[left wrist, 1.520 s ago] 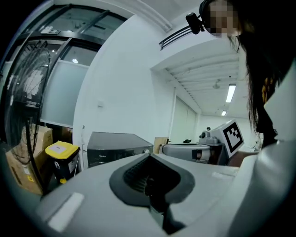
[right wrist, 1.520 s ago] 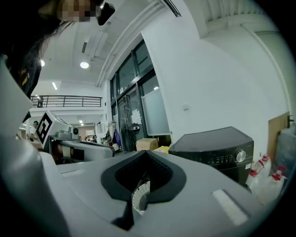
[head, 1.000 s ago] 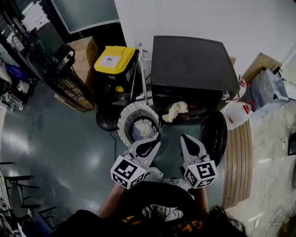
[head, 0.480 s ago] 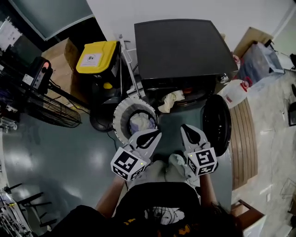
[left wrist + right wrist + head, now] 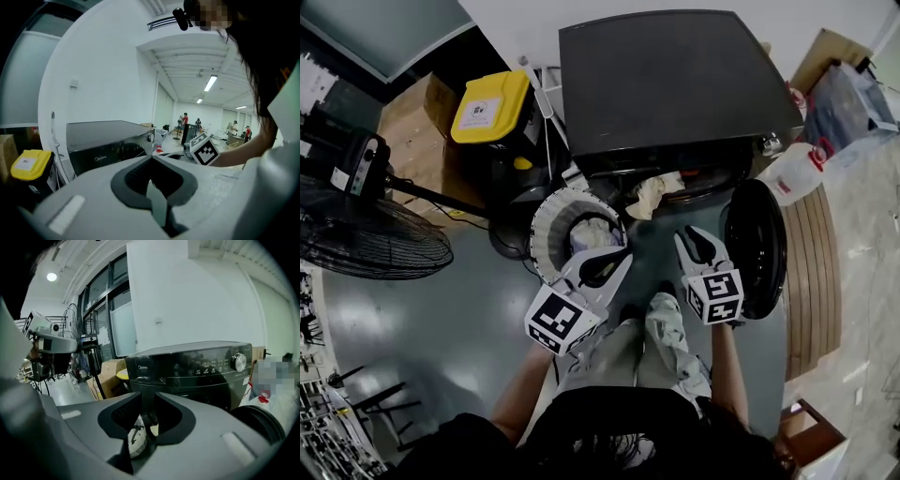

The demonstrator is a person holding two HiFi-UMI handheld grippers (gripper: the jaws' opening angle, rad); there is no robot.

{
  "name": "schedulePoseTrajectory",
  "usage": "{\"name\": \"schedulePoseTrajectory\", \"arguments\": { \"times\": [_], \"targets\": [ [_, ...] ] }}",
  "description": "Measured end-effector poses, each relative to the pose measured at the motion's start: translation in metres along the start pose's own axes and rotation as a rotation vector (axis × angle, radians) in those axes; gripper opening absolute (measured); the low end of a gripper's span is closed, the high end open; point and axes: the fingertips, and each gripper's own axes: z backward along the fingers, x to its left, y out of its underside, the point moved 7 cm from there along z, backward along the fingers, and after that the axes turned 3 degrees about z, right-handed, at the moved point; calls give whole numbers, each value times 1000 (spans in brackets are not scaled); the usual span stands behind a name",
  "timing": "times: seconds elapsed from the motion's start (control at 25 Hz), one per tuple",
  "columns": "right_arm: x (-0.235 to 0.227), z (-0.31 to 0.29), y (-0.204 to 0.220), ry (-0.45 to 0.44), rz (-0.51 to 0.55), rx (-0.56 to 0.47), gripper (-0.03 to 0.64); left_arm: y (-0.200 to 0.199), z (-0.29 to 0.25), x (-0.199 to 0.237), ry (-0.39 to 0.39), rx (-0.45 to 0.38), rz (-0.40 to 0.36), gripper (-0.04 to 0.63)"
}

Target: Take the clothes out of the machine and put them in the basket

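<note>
In the head view, a crumpled cream garment (image 5: pixel 656 192) hung from the open mouth of the black washing machine (image 5: pixel 675 84). Just beside it, the white ribbed basket (image 5: pixel 546 234) held pale clothes (image 5: pixel 591 242). The left gripper (image 5: pixel 622 255) and right gripper (image 5: pixel 686 234) pointed forward and slightly down.

In the left gripper view, the jaws met at the tips, empty.

In the right gripper view, the jaws stood slightly parted, having just been opening, and gripped nothing.
</note>
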Motion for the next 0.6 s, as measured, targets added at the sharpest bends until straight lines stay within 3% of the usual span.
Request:
{"name": "schedulePoseTrajectory", "arguments": {
  "times": [0.24,0.6],
  "targets": [
    [-28,-56,42,-5,-35,47,152,19,-38,23,-4,53,-96,0],
    [-51,-132,108,-21,-118,108,230,66,-80,59,-22,124,-87,0]
  ]
}}
